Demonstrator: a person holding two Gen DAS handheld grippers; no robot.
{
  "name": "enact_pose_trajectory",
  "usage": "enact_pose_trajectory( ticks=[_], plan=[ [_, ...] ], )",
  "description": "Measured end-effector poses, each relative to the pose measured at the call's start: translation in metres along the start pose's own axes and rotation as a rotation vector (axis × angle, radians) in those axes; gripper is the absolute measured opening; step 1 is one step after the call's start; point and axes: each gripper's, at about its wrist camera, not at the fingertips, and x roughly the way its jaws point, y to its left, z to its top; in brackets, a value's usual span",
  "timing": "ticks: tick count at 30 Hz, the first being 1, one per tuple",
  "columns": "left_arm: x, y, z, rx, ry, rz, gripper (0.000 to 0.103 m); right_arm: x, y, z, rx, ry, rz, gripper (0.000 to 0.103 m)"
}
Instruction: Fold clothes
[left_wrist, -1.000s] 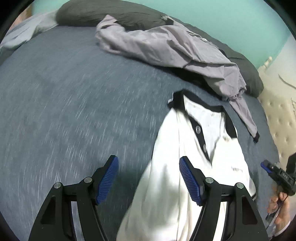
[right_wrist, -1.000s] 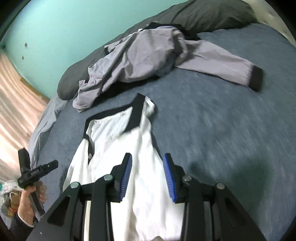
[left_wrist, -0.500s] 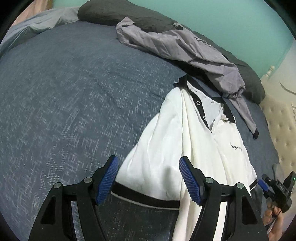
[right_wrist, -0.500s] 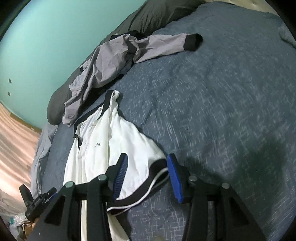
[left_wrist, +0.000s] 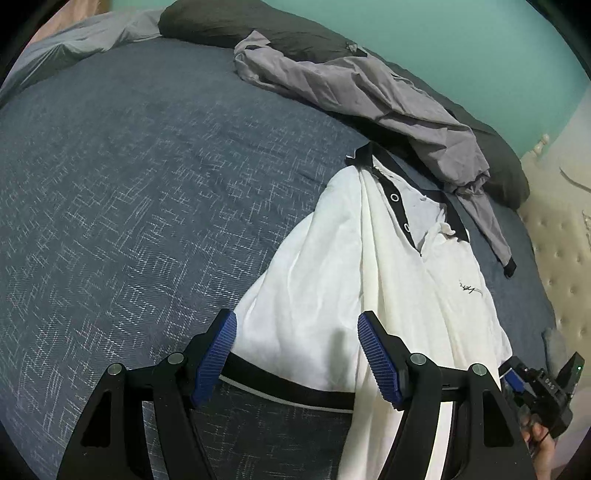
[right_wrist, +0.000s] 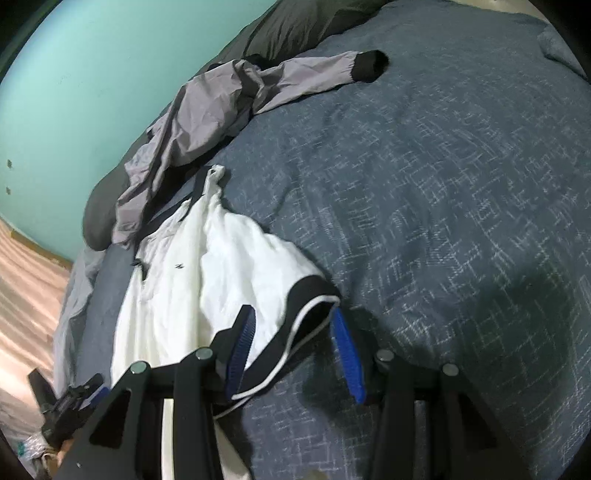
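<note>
We are working on a white polo shirt (left_wrist: 332, 295) that is lying lengthwise on the bed (left_wrist: 129, 184), collar pointing toward the far pillows and hem toward us. It is lying there, we judge, because the dark blue bedspread gives a broad flat surface for folding, and the shirt's long axis is running along our reach so each hand can take one side of it.

Our left gripper (left_wrist: 295, 354) is hovering over the black-and-white banded edge (left_wrist: 280, 384) of the shirt with its jaws standing wide, blue pads on either side of the white cloth and pressing nothing. Our right gripper (right_wrist: 291, 350) is sitting at the other black-trimmed edge (right_wrist: 303, 295); its jaws are partly parted and the band is passing between them, the cloth looking loose rather than pinched. Both are placed at the near edges, probably to take hold and carry them over in a fold.

A grey jacket (left_wrist: 362, 96) is lying crumpled beyond the collar, one sleeve trailing beside the shirt, likely waiting its turn. A dark pillow (left_wrist: 258, 26) is lying behind it against the turquoise wall.

As for writing, a small dark script logo (left_wrist: 469, 288) is showing on the chest, too small for us to read. No other label is legible.
</note>
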Motion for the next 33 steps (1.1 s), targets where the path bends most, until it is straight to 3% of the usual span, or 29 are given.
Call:
enact_pose_trajectory(
  ticks=[3,5,7,11,16,21,26,33],
  plan=[
    [-0.001,-0.003,0.001,0.005,-0.014,0.004,0.072,0.0,0.002,0.0,-0.015,-0.02,0.006,0.041],
    [0.001,-0.003,0.002,0.0,-0.015,0.004,0.072,-0.001,0.006,0.0,-0.053,-0.031,-0.002,0.023],
    [0.005,-0.003,0.001,-0.004,-0.008,0.003,0.072,-0.001,0.006,0.002,-0.068,-0.034,0.004,0.013],
    [0.011,-0.003,-0.001,0.006,0.009,0.002,0.072,0.002,0.004,0.005,-0.069,-0.029,0.023,0.003],
    [0.013,0.003,-0.002,-0.018,0.01,0.001,0.072,-0.004,0.004,0.01,-0.048,-0.067,0.066,0.001],
    [0.016,0.01,0.0,-0.044,0.009,0.006,0.072,-0.029,-0.002,0.027,-0.028,-0.169,0.09,0.001],
    [0.017,0.019,0.001,-0.075,0.006,0.024,0.072,-0.049,-0.029,0.045,0.048,-0.263,0.069,0.001],
    [0.011,0.032,0.004,-0.115,-0.019,0.047,0.072,-0.053,-0.062,0.054,0.177,-0.308,0.059,0.001]
  ],
)
